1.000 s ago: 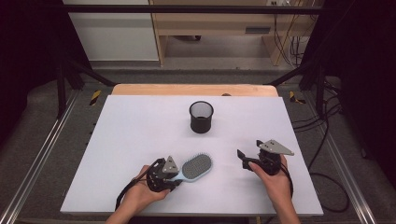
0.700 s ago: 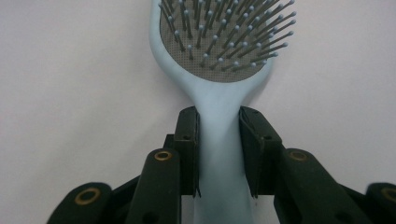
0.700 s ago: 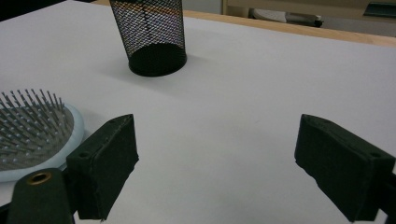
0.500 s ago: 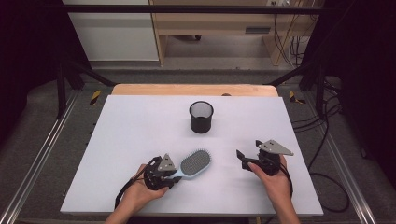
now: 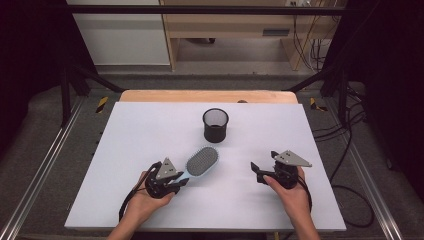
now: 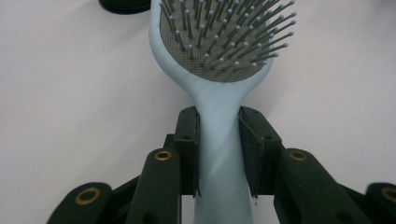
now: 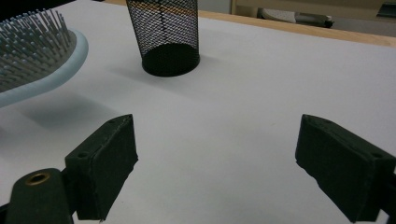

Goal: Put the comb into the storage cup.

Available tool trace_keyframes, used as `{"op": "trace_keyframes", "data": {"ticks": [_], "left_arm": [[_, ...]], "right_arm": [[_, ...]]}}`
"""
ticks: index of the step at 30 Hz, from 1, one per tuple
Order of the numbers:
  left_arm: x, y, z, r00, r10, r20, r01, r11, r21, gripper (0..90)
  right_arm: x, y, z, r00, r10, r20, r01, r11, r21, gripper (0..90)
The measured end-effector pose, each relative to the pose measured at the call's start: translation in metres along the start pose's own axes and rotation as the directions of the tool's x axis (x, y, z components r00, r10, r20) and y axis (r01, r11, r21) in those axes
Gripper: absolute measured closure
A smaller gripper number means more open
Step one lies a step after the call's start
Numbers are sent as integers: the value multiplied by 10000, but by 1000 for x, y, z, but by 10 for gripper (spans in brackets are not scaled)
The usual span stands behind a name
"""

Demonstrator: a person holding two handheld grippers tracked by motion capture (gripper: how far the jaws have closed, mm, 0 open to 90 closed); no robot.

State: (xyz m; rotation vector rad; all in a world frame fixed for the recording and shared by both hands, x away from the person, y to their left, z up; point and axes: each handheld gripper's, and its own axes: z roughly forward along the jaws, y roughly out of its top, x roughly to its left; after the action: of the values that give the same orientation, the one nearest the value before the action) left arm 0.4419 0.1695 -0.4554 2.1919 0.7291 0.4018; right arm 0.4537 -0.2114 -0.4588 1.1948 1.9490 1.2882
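Two tools are at work, but only one carries anything: the left tool [image 5: 179,181] is pinched on the handle of the brush [image 5: 201,161], one pad on each side of it, as the left gripper view shows plainly [image 6: 219,154]. The brush head reaches out ahead of that tool with its bristles up, and the shadow under it in the right gripper view [image 7: 37,51] suggests it hangs clear of the table [image 5: 150,130]. Beyond the brush head, farther along the way the left tool points, stands the mesh cup [image 5: 215,125].

The step in hand looks like carrying the brush to the cup. To do it well, keep the pinch firm, since the grip sits low on a smooth, tapering handle and the heavy head could swing. Lift high enough to clear the rim, and tip the brush upright over the opening before lowering. The cup is light, so a bump on its wall may topple it.

The left hand [image 5: 150,197] lies low and nearly level, tool aimed toward the cup. The right tool [image 5: 259,172] is spread wide with nothing between its pads, resting near the table, well to the side of the brush and aimed across at it.
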Motion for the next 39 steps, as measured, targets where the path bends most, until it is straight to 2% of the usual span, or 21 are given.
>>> {"op": "trace_keyframes", "data": {"ticks": [10,15,19,20,22,25,28,34,36,39], "left_arm": [[12,-5,-6,9972,-558,-490,525,9964,-662,694],[15,-6,-8,9962,-644,-594,587,9939,-936,695],[15,-6,-10,9954,-699,-653,622,9916,-1137,695],[14,-6,-11,9958,-584,-704,490,9906,-1281,695],[13,-4,-13,9957,-496,-781,370,9872,-1550,695],[12,-3,-15,9946,-587,-856,431,9838,-1739,695],[12,-3,-16,9948,-624,-803,463,9809,-1888,695],[14,-2,-20,9942,-776,-749,583,9711,-2313,695],[15,-3,-22,9943,-833,-662,648,9678,-2433,694],[16,-4,-24,9936,-878,-711,675,9660,-2497,695]], "right_arm": [[8,2,-1,9996,-54,-283,52,10000,-53,108],[12,2,1,9989,-21,-471,20,10000,-17,101],[16,3,2,9964,328,-786,-340,9993,-136,92],[17,3,2,9950,424,-902,-440,9989,-158,87],[21,4,2,9909,628,-1190,-657,9976,-208,81],[29,6,4,9816,1023,-1612,-1085,9936,-306,68],[38,11,6,9672,1346,-2156,-1450,9889,-331,56],[62,22,17,9475,1357,-2895,-1475,9889,-194,48],[69,26,24,9344,1557,-3204,-1705,9852,-183,46],[79,33,34,9270,1522,-3429,-1696,9853,-214,46]]}}
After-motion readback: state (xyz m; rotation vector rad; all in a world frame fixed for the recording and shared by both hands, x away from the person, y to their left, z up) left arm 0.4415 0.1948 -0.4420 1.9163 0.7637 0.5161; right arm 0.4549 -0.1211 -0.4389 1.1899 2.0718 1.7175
